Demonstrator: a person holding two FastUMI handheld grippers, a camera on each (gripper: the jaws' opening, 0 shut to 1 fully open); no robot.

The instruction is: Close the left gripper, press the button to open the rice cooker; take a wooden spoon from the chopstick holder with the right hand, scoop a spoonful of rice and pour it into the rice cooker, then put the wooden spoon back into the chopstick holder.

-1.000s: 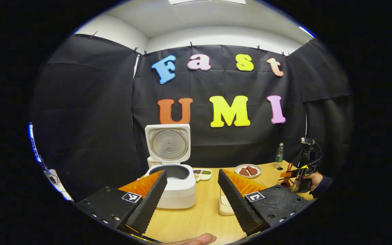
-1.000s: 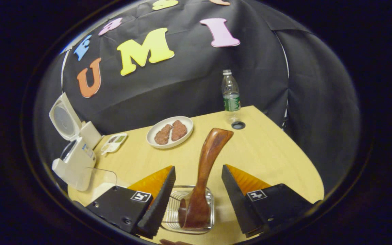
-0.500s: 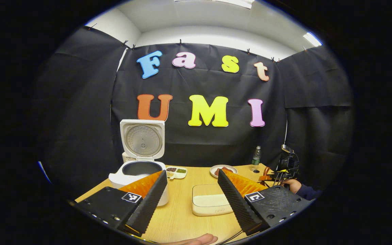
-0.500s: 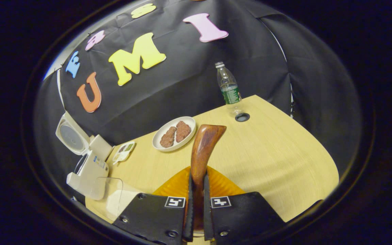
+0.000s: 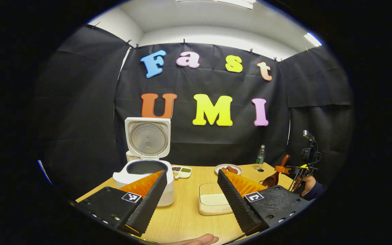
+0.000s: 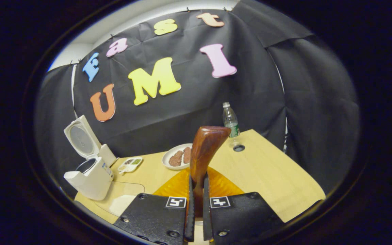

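Wooden spoon (image 6: 204, 149) is clamped between your R fingers: both press on the handle low down, the shaft runs up and away from the right gripper (image 6: 196, 207), roughly along the fingers' own axis, handle end topmost. In the left gripper view the spoon (image 5: 277, 170) hangs bowl-down at the far R end of the counter (image 5: 185, 217), in the other gripper with your hand (image 5: 306, 185) behind it. Can't see the chopstick holder under the fingers, so can't tell if the bowl is fully clear of it.

The relation that matters next: the rice. The shallow white rice container (image 5: 213, 202) sits mid-counter, w/ the spoon well to its R. In the right gripper view the container (image 6: 121, 202) lies low and to the L of your fingers, just in front of the rice cooker (image 6: 90, 173). So I'd judge the move is a sweep L and down, w/ the bowl needing to tip toward the rice; the long axis is near upright now, too steep to scoop.

Cooker (image 5: 146, 170) is already open, lid (image 5: 147, 137) standing upright, pot just L of the container, so the pour after the scoop looks short.

Left gripper (image 5: 191, 190) is idle, fingers spread wide, holding nothing, above the near counter edge. R hand is the one w/ the tool; L is nearer the cooker but needn't act.
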